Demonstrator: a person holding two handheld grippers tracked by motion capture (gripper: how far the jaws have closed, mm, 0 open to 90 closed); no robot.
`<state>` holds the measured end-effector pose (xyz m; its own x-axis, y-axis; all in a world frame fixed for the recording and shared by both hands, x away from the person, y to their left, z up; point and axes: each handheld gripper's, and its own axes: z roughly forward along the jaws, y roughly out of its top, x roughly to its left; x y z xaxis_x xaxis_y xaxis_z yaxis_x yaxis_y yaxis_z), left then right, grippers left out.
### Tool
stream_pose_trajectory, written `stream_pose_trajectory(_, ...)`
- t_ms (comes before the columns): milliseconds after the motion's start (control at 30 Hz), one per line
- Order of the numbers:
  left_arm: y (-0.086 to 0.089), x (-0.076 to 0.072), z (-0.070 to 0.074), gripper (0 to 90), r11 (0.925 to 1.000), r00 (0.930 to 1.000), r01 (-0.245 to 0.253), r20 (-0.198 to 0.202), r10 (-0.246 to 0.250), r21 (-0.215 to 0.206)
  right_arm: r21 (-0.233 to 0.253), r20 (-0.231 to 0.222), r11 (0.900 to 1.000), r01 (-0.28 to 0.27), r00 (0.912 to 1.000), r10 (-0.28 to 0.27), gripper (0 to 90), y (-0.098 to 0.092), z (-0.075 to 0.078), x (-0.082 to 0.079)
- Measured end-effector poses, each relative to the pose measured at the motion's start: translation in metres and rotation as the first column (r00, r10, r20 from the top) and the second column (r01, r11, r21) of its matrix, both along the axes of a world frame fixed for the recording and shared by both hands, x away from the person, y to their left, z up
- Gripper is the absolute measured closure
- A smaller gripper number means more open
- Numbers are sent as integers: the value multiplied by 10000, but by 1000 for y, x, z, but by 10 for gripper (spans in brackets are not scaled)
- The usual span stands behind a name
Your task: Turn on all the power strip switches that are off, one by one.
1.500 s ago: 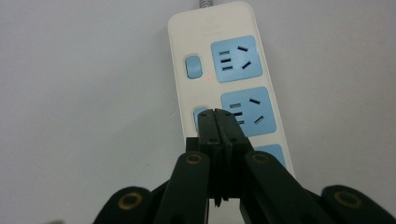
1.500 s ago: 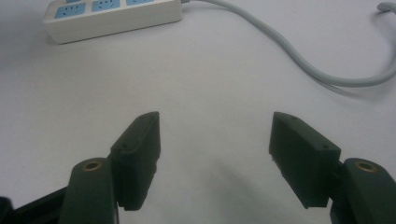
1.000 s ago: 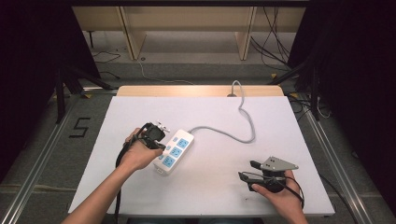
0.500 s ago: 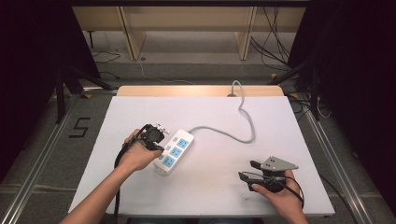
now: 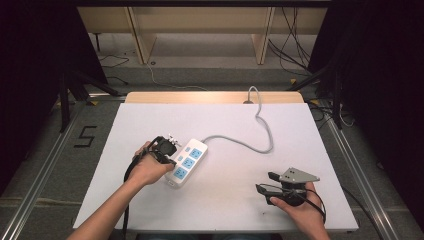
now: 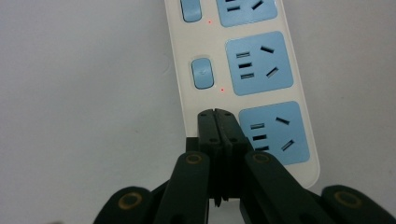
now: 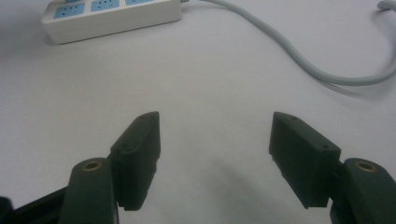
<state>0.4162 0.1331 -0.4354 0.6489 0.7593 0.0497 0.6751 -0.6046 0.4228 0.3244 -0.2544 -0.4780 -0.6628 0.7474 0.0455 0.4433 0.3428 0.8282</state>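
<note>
White table [image 5: 225, 210]: power strip [image 5: 186, 162], grey cable [image 5: 260, 135].

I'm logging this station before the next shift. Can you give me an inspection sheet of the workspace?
Surface: white table, bare apart from the strip.
Job's things: power strip, three blue sockets; two red lights show beside its switches.
Clutter: nothing seen.
Grippers: left gripper shut, tips over the strip's near-end switch spot; right gripper open, resting apart.
Cables: strip's grey cord snakes off the far edge.
Surroundings: floor cables, wooden frame, a "5" floor mark.
</note>
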Motion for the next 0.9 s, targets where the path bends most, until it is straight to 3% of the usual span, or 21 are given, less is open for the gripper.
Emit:
stream_pose_trajectory(400,-2,0,-2,896,9998,10000,8,-21,-8,186,-8,26,10000,-24,10000,24,349,1,0,0)
stream_pose_trajectory(633,-2,3,-2,896,9998,9997,34,-245,-29,191,-16,37,10000,-35,10000,35,349,1,0,0)
stream_pose_trajectory(900,-5,4,-1,897,9985,9994,168,-306,-152,529,-9,10,10000,-58,10000,58,349,2,0,-1)
